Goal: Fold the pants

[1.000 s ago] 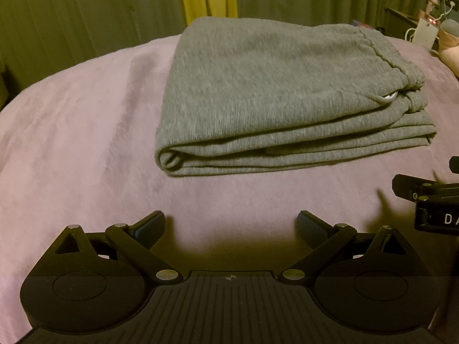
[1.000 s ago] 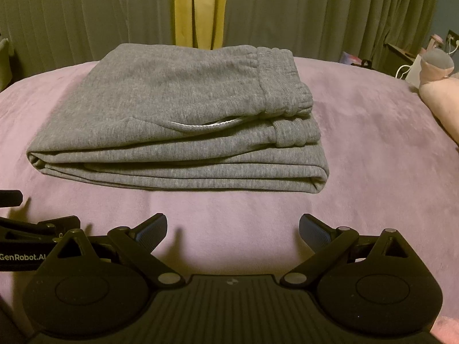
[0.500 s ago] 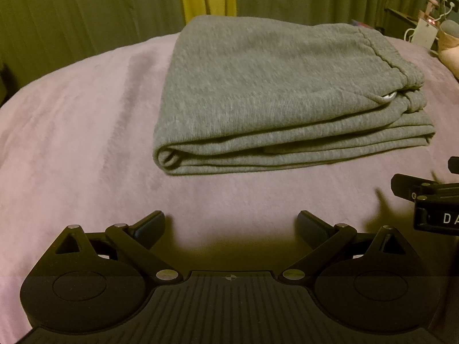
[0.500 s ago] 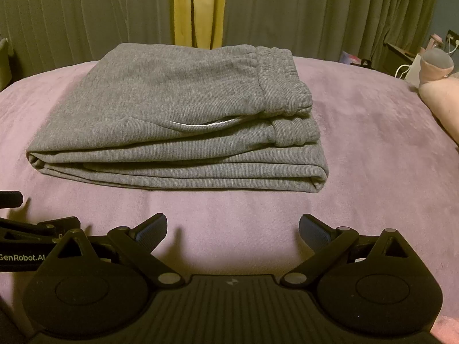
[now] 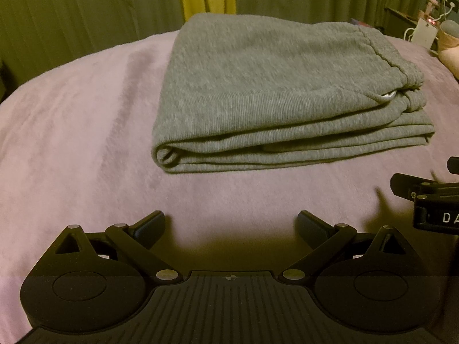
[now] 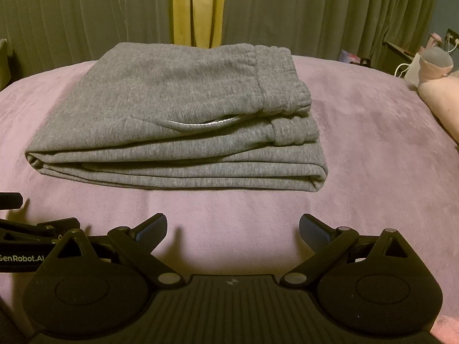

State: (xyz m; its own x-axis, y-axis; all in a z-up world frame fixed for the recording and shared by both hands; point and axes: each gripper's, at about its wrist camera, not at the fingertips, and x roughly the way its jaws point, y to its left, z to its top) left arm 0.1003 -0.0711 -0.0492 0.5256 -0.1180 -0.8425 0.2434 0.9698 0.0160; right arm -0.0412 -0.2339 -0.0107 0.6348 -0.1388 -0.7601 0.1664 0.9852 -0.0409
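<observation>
The grey pants lie folded in a flat stack on the pink bed cover, waistband at the right. They also show in the right wrist view, with a white drawstring at the pocket. My left gripper is open and empty, held a little short of the stack's near edge. My right gripper is open and empty, also short of the near edge. Each gripper shows at the edge of the other's view.
Green curtains with a yellow strip hang behind the bed. A pink pillow lies at the far right, with a side table and chargers beyond it.
Both grippers stay open and nearly still. The left wrist view has shifted slightly, so the pants sit a little lower and to the left.
</observation>
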